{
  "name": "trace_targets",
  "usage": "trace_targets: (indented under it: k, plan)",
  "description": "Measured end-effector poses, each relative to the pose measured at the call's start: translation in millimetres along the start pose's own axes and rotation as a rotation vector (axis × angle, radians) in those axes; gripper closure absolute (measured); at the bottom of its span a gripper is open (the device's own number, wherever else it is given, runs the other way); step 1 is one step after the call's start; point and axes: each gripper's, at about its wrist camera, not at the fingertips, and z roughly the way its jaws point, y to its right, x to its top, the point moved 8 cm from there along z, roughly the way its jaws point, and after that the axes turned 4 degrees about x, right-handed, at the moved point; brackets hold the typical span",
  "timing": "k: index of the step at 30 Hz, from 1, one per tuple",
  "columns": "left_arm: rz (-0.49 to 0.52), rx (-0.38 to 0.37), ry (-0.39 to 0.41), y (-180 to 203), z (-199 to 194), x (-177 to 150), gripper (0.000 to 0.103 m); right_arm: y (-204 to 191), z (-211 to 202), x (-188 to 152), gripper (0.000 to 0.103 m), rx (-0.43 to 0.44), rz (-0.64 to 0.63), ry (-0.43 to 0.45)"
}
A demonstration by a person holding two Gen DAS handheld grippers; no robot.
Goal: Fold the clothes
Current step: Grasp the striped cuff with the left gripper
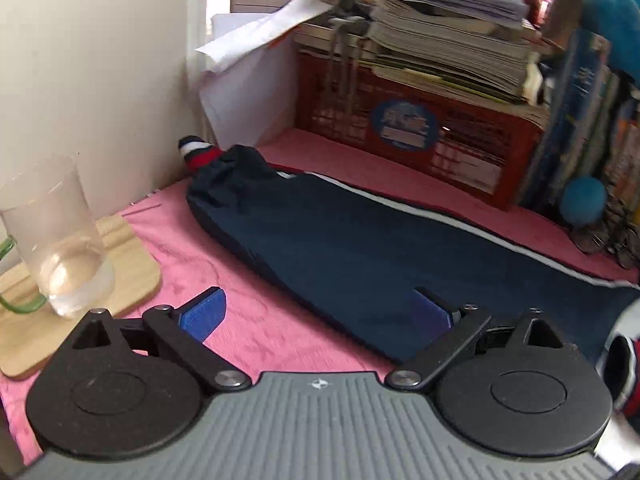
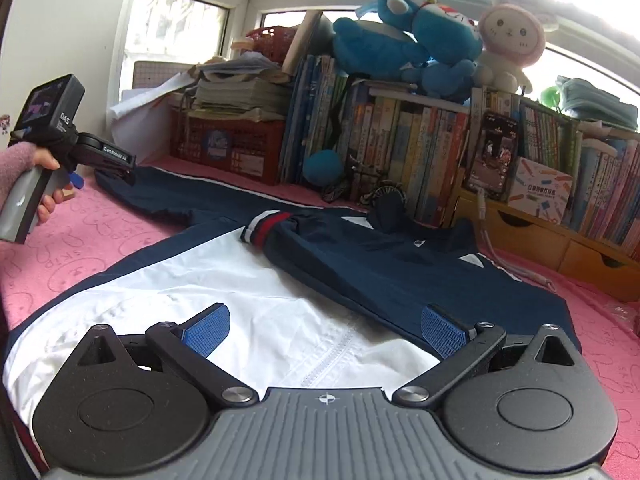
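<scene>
A navy and white jacket [image 2: 248, 292] lies flat on the pink cloth. Its right sleeve [image 2: 360, 256] is folded across the body, striped cuff [image 2: 264, 226] near the middle. The other sleeve [image 1: 340, 236] stretches out to the left, its striped cuff [image 1: 198, 152] by the wall. My left gripper [image 1: 320, 312] is open just above this sleeve, one blue pad over the pink cloth, the other over the navy fabric. My right gripper [image 2: 326, 326] is open over the jacket's white front and zip, holding nothing. In the right wrist view a hand holds the left gripper [image 2: 80, 178] at far left.
A glass of water [image 1: 60, 240] stands on a wooden coaster [image 1: 80, 280] at the left. A red crate [image 1: 420, 136] under stacked papers and a row of books [image 2: 440, 148] with plush toys [image 2: 420, 40] line the back edge. Wooden drawers [image 2: 540, 236] sit at right.
</scene>
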Motion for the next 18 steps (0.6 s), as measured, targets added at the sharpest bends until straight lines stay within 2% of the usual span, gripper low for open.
trace_targets:
  k: [4,7,10,11,12,13,15,16,18]
  plan:
    - [-0.069,0.136,0.029,-26,52,30,0.004,-2,14,-5,0.000,0.011,0.009,0.006]
    - [-0.099,0.242,0.029,-43,86,44,0.004,0,23,-6,0.000,-0.026,0.016,0.021]
    - [-0.120,0.270,0.005,-49,110,49,0.004,5,29,-7,0.000,-0.049,0.042,0.013]
    - [-0.124,0.265,-0.002,-49,118,51,0.013,7,32,-7,0.000,-0.056,0.051,0.009]
    - [-0.120,0.258,-0.003,-49,122,51,0.030,9,34,-8,0.000,-0.060,0.063,-0.003]
    - [-0.115,0.251,-0.004,-48,126,51,0.037,12,37,-10,0.000,-0.063,0.076,-0.017]
    - [-0.101,0.252,0.002,-46,130,49,0.062,16,39,-12,0.000,-0.066,0.103,-0.031]
    - [-0.093,0.251,0.017,-44,128,48,0.067,18,40,-13,0.000,-0.067,0.117,-0.038]
    - [-0.098,0.234,0.054,-42,118,49,0.095,23,41,-15,0.000,-0.066,0.145,-0.048]
